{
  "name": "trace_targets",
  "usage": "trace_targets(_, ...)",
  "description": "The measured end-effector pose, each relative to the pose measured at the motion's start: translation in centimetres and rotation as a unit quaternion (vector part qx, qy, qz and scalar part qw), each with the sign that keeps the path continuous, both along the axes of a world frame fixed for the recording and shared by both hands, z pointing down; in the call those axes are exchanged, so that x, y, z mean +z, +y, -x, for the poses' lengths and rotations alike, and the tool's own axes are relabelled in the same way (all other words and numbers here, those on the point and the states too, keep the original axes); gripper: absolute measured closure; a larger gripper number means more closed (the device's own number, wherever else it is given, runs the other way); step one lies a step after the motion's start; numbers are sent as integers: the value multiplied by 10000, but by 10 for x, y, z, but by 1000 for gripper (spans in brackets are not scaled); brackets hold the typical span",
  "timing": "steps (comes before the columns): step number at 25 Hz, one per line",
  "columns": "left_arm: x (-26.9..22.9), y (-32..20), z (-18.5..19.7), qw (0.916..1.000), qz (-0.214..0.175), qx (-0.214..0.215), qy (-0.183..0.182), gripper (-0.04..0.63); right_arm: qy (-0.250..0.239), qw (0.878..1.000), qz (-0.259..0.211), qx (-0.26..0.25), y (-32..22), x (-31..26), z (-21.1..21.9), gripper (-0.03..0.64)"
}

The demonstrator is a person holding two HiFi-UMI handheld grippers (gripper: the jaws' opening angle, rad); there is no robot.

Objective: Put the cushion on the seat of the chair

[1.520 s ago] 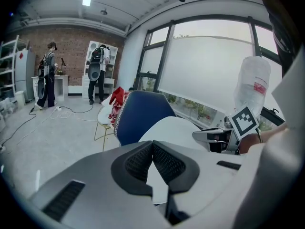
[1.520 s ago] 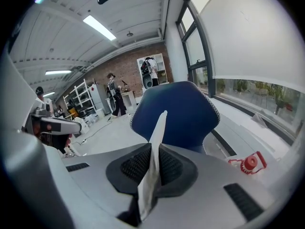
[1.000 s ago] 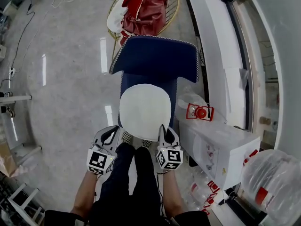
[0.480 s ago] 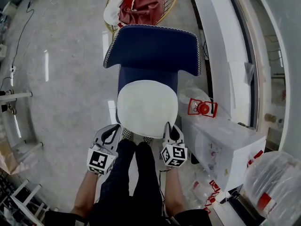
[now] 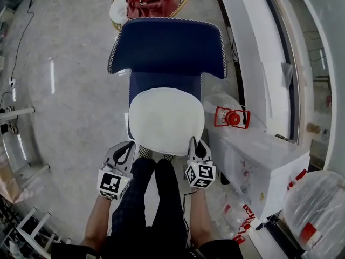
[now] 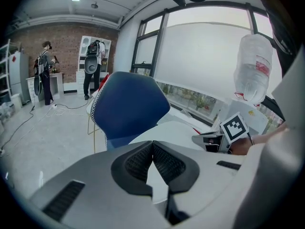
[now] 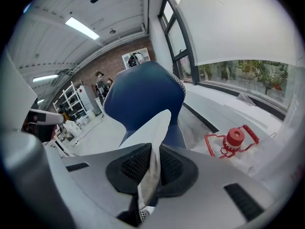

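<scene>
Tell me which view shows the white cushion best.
Head view: nearly the whole cushion shows from above, over the chair. Left gripper view catches part of its top; right gripper view only its pinched edge.

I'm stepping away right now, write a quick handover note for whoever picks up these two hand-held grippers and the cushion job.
Left hand-held gripper: shut on the near-left edge of the round white fabric cushion.
Right hand-held gripper: shut on its near-right edge.
Cushion: flat over the seat of the blue shell chair; whether it rests on it yet cannot be told.
Done: cushion brought over the seat.
Left: lower it fully, centre it, open both jaws.
</scene>
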State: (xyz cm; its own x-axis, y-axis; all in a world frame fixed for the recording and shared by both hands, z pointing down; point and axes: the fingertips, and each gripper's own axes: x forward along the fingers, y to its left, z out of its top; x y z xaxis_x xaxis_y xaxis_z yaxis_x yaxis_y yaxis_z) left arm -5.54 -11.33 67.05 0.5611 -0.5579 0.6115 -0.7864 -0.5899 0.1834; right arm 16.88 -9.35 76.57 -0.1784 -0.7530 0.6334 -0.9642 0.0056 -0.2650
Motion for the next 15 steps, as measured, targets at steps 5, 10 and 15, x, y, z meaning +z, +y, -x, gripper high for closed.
trace_targets(5, 15, 1, -3, 10000, 19, 7, -46, 577, -2, 10000, 6, 78, 6, 18, -9, 566)
trace_targets(10, 32, 7, -9, 9999, 66, 83, -108, 577, -33, 9998, 66, 157, 16, 38, -16, 566)
trace_targets(15, 47, 14, -20, 9997, 118, 153, -139, 577, -76, 9996, 123, 247, 24, 62, -27, 566)
